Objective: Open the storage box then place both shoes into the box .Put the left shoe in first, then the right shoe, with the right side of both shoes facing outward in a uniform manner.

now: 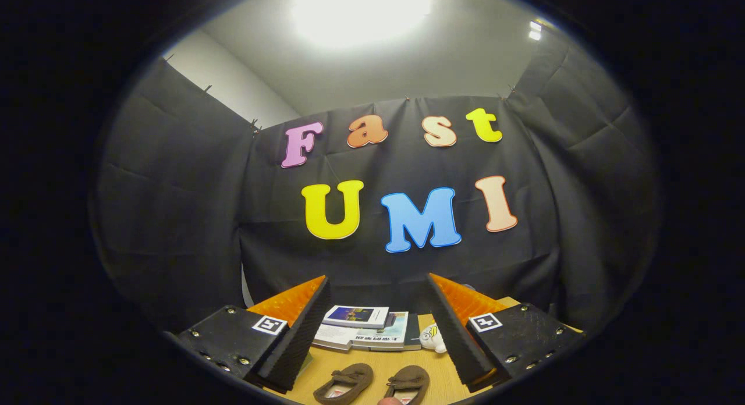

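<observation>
Hand-held gripper raised, fingers wide apart and empty – likely staged ahead of the first step. Two shoes side by side on tabletop between the fingers – toes toward books. Box unsighted.

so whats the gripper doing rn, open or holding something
Gripper: open, holding nothing; the brown shoes lie on the table between its fingers.
</observation>
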`<act>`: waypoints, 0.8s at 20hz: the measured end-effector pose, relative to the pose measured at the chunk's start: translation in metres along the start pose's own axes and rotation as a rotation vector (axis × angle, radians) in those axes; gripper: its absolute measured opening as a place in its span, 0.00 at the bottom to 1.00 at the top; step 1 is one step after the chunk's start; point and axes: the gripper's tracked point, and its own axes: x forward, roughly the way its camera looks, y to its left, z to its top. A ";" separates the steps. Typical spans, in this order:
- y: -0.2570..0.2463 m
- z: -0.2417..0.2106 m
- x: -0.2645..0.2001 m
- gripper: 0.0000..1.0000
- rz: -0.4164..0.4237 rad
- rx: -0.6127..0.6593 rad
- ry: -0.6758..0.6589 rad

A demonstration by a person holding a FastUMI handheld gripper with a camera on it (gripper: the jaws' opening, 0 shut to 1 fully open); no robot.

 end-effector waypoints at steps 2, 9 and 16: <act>0.011 -0.009 0.000 0.98 0.029 0.027 0.012; 0.057 -0.069 -0.003 0.98 0.161 0.264 0.184; 0.109 -0.132 -0.009 0.97 0.240 0.485 0.361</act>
